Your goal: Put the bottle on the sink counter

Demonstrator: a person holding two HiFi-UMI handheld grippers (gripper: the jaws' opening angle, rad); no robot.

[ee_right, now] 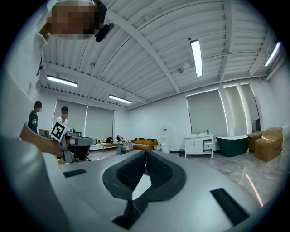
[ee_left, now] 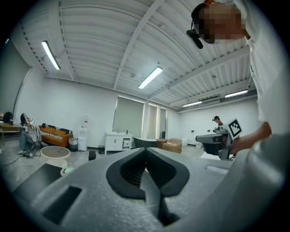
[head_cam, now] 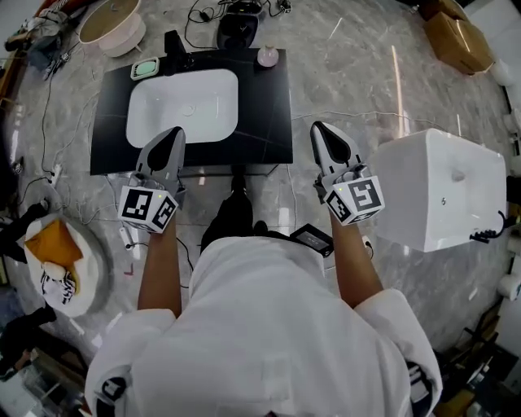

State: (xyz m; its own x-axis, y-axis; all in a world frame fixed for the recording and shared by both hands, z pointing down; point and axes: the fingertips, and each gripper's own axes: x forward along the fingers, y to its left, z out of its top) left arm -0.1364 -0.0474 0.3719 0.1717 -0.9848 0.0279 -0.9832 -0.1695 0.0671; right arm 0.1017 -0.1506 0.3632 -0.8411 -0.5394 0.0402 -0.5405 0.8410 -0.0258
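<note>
In the head view a black sink counter (head_cam: 269, 122) with a white basin (head_cam: 186, 106) stands just ahead of me. At its back right corner rests a small pale pink bottle-like thing (head_cam: 267, 55), too small to make out clearly. My left gripper (head_cam: 172, 133) hovers over the counter's front left edge, shut with nothing in it. Off the counter's front right corner my right gripper (head_cam: 320, 128) is also shut and holds nothing. In the left gripper view the left gripper (ee_left: 146, 149) shows closed pads and the room beyond. The right gripper (ee_right: 146, 152) looks the same in its own view.
A green soap dish (head_cam: 145, 68) and a black faucet (head_cam: 173, 42) sit at the counter's back left. A large white box-like unit (head_cam: 444, 191) stands to the right. A round tub (head_cam: 112, 20), cardboard boxes (head_cam: 456, 37) and cables lie on the marble floor.
</note>
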